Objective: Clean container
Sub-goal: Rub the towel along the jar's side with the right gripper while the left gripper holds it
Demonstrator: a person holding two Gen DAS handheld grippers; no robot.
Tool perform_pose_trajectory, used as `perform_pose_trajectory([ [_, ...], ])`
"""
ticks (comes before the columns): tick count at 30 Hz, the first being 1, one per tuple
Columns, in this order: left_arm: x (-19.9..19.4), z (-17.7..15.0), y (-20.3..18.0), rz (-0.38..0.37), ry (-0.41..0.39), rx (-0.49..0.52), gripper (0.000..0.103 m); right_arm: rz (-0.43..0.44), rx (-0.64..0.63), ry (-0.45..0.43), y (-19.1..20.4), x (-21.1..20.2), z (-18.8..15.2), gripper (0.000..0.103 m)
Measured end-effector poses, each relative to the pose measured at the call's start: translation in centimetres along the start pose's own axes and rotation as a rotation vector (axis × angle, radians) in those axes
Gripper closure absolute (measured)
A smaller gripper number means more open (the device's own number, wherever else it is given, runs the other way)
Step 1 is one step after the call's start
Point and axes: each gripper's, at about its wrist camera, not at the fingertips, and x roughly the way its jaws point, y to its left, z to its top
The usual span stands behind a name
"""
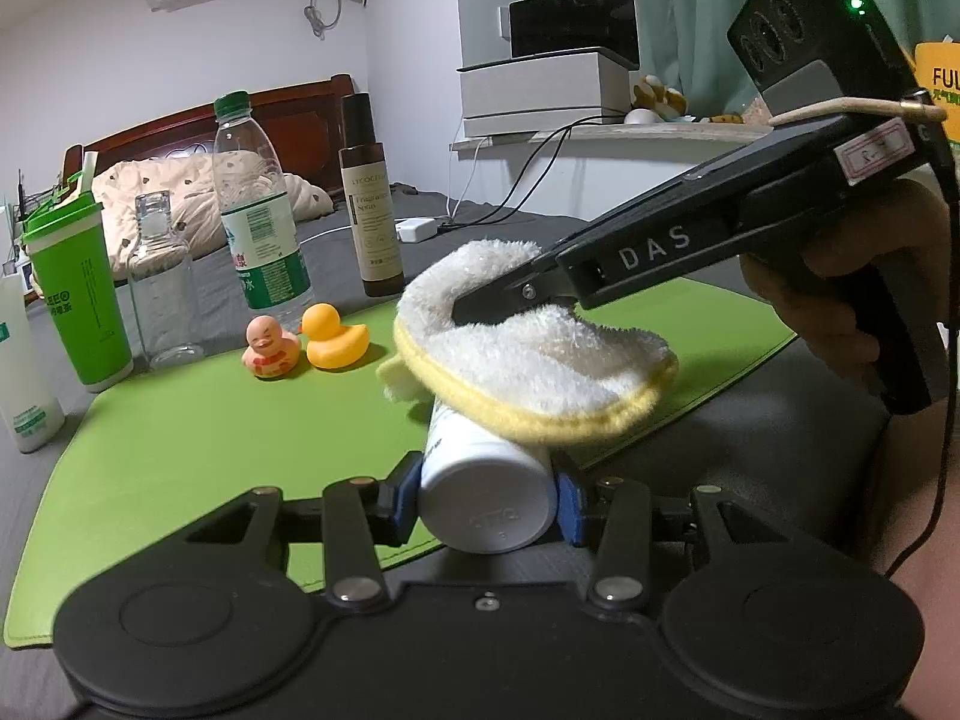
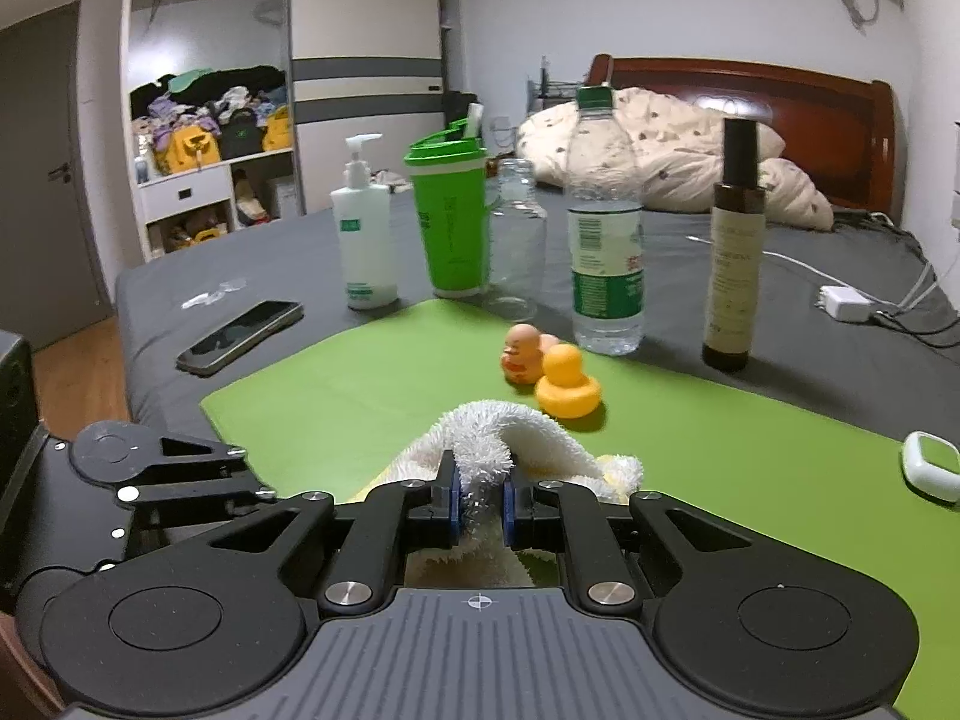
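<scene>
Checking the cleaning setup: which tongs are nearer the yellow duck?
Right. The right tongs, shut on the cloth, sit just short of the yellow duck; the left tongs hold the white container further back.

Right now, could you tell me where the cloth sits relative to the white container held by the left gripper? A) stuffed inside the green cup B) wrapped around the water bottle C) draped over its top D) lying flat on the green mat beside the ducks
C: the cloth, pinched by the right gripper, lies over the white container clamped in the left gripper.
</scene>
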Motion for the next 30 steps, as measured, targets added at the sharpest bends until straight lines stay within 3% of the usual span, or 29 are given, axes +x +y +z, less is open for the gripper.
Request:
perform_pose_trajectory([
  [7, -0.2, 0.1, 0.6, 0.01, -0.011, -0.017, 0.06, -0.117, 0.03, 0.013, -2.3, -0.3, -0.5, 0.09],
  [15, -1.3, 1.0, 0.0, -0.02, -0.066, -0.004, 0.06, -0.333, 0.033, -0.041, -4.0, -1.1, -0.7, 0.09],
  [21, -0.3, 0.9, -0.9, -0.034, -0.043, 0.021, 0.06, -0.227, 0.013, -0.069, -2.0, -1.2, -1.0, 0.09],
  [30, 0.5, 0.9, -0.5, -0.001, -0.011, 0.017, 0.06, -0.03, 0.117, -0.081, 0.0, -2.4, -0.4, 0.09],
])
